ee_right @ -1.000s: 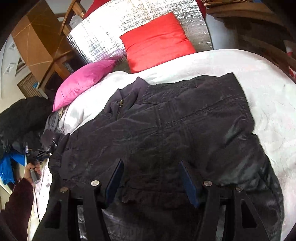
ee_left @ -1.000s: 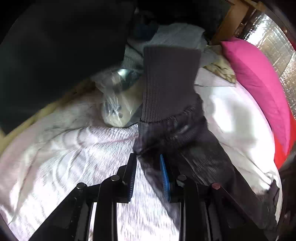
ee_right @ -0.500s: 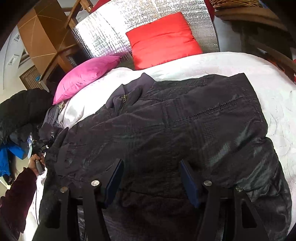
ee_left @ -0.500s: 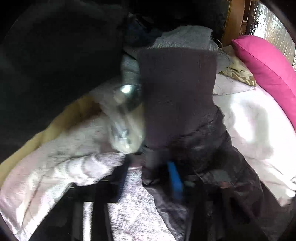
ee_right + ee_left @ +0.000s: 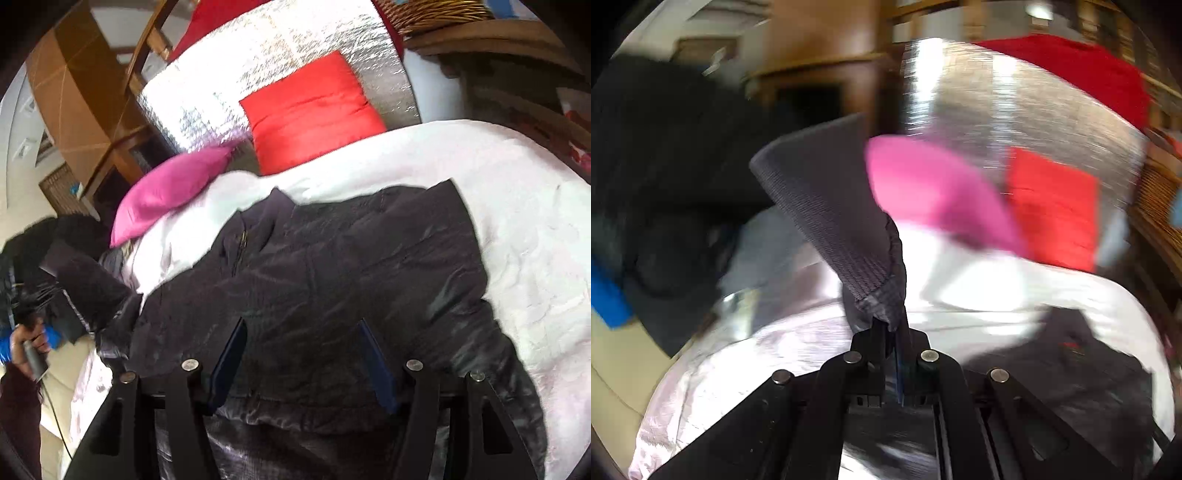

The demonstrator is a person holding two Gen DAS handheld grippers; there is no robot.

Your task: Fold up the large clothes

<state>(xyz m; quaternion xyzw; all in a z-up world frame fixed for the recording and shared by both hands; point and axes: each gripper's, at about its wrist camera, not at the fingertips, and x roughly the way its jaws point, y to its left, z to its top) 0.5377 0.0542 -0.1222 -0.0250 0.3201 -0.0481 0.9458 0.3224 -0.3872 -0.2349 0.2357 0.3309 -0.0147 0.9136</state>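
Your left gripper (image 5: 892, 325) is clamped tight on the end of the jacket's sleeve (image 5: 875, 295), with the ribbed grey cuff (image 5: 827, 206) standing up and away from the fingers, lifted clear of the white bedspread (image 5: 979, 295). The view from that side is blurred, but the pink pillow (image 5: 934, 195) and the red pillow (image 5: 1052, 206) show behind the cuff, against the silver padded headboard (image 5: 997, 110). Your right gripper (image 5: 301, 354) hangs with its jaws wide apart over the lower body of the dark jacket (image 5: 351, 277), gripping nothing; whether the fingertips touch the fabric cannot be told. The jacket lies spread flat on the bedspread (image 5: 517, 221), collar (image 5: 269, 210) toward the pillows, hem nearest your right gripper. Off to the left in the right wrist view, the raised sleeve (image 5: 88, 280) stretches out from the jacket's shoulder toward your left hand (image 5: 29, 339), which grips the handle of the other tool. A heap of dark clothes (image 5: 646, 166) lies beyond the bed's left edge.
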